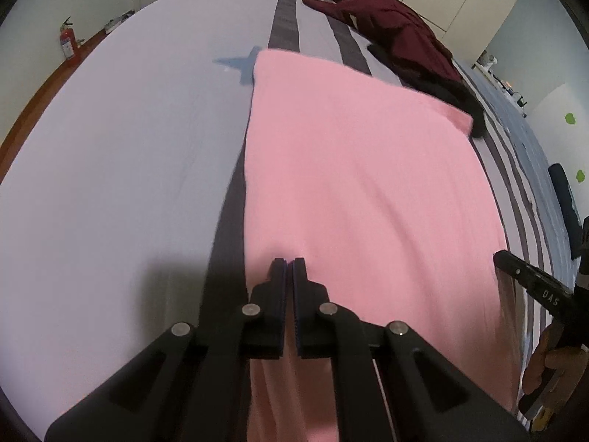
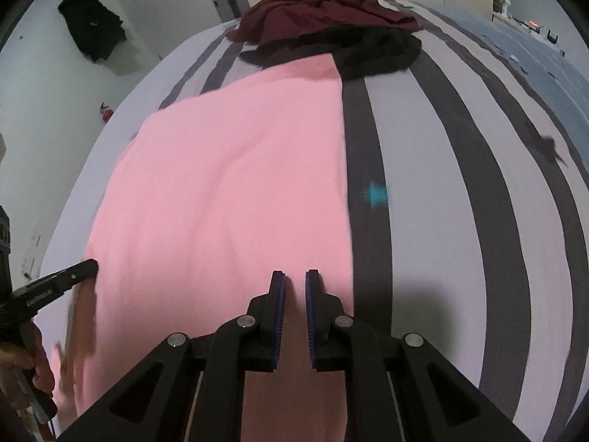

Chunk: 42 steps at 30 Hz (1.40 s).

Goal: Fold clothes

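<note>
A large pink cloth garment point(image 1: 360, 184) is seen spread flat on a bed covered by a pale lilac sheet with dark grey stripes point(image 1: 110, 147), its near edge lifted off the sheet toward both cameras. In the left wrist view, the left black two-finger gripper point(image 1: 289, 263) is seen with its blue-padded jaws pressed together on the near edge of the pink cloth, which hangs down between and below them. In the right wrist view, the right black two-finger gripper point(image 2: 295, 276) is seen with a narrow gap between its pads; pink cloth fills that gap, and the near edge is gathered there, clamped. Each gripper is also glimpsed at the side of the other's view, held by a hand point(image 1: 552, 364). Toward the far edge of the bed, a crumpled dark red garment point(image 2: 320, 7) is piled over a black garment point(image 2: 371, 51), and the pink cloth's far corner reaches just beside them.
</note>
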Tool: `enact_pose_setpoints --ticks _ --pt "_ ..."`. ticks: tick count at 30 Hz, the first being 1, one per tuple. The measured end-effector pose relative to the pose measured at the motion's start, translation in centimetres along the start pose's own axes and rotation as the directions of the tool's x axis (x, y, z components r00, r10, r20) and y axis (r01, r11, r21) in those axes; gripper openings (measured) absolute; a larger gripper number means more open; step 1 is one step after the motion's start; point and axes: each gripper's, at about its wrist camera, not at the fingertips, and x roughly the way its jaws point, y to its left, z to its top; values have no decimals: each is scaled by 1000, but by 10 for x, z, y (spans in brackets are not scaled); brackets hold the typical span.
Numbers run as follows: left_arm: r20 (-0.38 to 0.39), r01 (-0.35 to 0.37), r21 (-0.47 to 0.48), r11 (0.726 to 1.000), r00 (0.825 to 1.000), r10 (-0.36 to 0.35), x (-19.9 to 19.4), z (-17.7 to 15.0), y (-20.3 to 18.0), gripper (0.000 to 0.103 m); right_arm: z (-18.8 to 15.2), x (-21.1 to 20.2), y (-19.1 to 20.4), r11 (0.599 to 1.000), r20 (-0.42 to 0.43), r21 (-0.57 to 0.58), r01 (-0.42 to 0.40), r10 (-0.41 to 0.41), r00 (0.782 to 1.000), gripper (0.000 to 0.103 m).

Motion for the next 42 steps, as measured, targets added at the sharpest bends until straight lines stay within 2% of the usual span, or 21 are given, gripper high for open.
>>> enact_pose_setpoints --ticks 6,9,12,16,20,22,25,28,30,33,36,37,39,42 --pt "38 -30 67 997 999 28 37 61 -8 2 61 37 -2 998 32 -40 38 -36 999 10" --pt "42 -32 73 997 999 29 48 84 -4 2 93 56 -3 997 39 -45 57 -56 998 10" --pt "62 -60 84 995 997 55 57 121 6 2 123 70 -7 997 38 -26 70 -69 997 10" --pt "45 -74 18 997 996 73 78 160 18 2 154 83 -11 996 33 -12 93 -92 995 10" --pt "23 -80 3 997 997 80 83 178 23 2 173 96 -12 995 16 18 94 -94 995 10" --pt "34 -56 3 998 998 56 73 180 17 2 175 93 -14 996 18 33 85 -85 996 10" --pt "42 -17 58 998 999 15 48 160 3 2 167 73 -8 999 38 11 53 -53 998 10" --pt "27 45 67 997 999 -47 4 105 -7 2 135 37 5 997 48 -68 28 -25 999 10" --pt "6 91 41 995 996 -91 -22 64 -11 2 99 6 12 995 52 -99 3 2 999 10" --pt "-18 112 43 993 994 -112 -48 2 -23 2 35 -37 22 994 35 -106 -32 36 999 10" --pt "-34 132 47 990 991 -131 -71 -53 -33 2 -30 -70 33 994 11 -111 -15 16 1000 10" --pt "-35 136 52 989 990 -134 -76 -68 -35 2 -51 -79 34 995 6 -101 -11 12 1000 10" --pt "-32 80 108 991 997 -77 -82 -95 -37 2 -84 -92 36 997 -1 -81 2 -2 1000 10" --pt "-57 21 112 994 998 -14 -75 -118 -22 2 -122 -102 32 998 -9 -60 31 -31 999 10"
